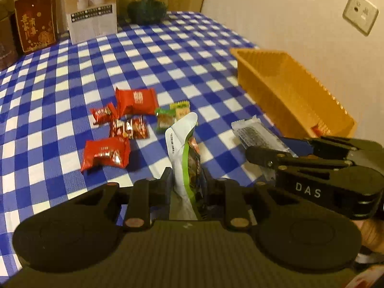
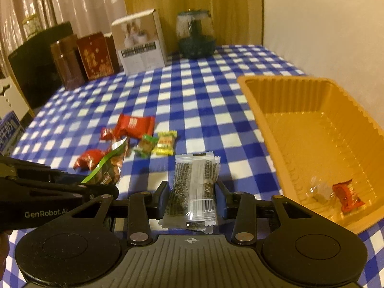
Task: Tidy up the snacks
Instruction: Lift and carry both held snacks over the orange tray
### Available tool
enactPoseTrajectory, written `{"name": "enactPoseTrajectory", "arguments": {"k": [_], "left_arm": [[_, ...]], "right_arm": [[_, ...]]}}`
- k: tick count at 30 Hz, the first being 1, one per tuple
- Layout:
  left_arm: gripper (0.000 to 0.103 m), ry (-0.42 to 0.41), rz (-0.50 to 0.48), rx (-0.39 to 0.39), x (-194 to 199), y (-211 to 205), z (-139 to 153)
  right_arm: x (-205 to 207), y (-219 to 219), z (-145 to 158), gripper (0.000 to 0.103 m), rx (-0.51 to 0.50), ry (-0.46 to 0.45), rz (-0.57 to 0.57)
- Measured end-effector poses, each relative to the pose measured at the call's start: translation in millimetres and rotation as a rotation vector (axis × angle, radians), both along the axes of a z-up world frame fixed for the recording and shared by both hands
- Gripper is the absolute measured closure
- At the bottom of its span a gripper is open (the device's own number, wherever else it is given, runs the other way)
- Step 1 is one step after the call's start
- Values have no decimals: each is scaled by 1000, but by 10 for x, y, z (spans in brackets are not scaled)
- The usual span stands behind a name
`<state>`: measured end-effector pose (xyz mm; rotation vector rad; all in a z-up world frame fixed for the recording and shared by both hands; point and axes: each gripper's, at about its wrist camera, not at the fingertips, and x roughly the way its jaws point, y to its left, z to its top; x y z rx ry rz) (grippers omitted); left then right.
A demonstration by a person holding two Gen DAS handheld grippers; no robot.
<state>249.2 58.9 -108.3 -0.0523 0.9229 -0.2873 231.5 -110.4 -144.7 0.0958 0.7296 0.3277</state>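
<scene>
**Two snack packets between the jaws, tray waiting at the right**

Far left on the blue-checked tablecloth (image 2: 192,91), red snack packets (image 1: 105,153) are lying in a loose cluster, with a small green packet (image 1: 165,118) and a yellow one (image 2: 165,142) just beside them. The left gripper (image 1: 188,180) is clamping a green-and-white snack pouch (image 1: 186,148), which is standing upright between its jaws, its top curling over. To the right of that, the right gripper (image 2: 192,194) is straddling a clear-wrapped dark seed bar (image 2: 193,187); its jaws are sitting at the bar's sides, though the view is too blurred to tell whether the pads are pressing, so its grip cannot be told. Further right, the orange tray (image 2: 264,120) is sitting near the wall, holding a red packet (image 2: 346,196) in its near corner and something clear-wrapped beside it.
</scene>
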Motion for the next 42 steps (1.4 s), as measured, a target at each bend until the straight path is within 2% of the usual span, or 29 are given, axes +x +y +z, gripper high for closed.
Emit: {"name": "enactPoseTrajectory", "arguments": {"k": [18, 34, 42], "left_arm": [[81, -102, 41, -97, 72, -278, 469], [81, -130, -73, -140, 127, -1016, 590], [81, -138, -107, -167, 178, -1350, 639]], "right_arm": [[-123, -355, 400, 63, 68, -142, -57], [-154, -1321, 479, 63, 64, -171, -255], [-136, -1673, 481, 62, 50, -173, -308]]}}
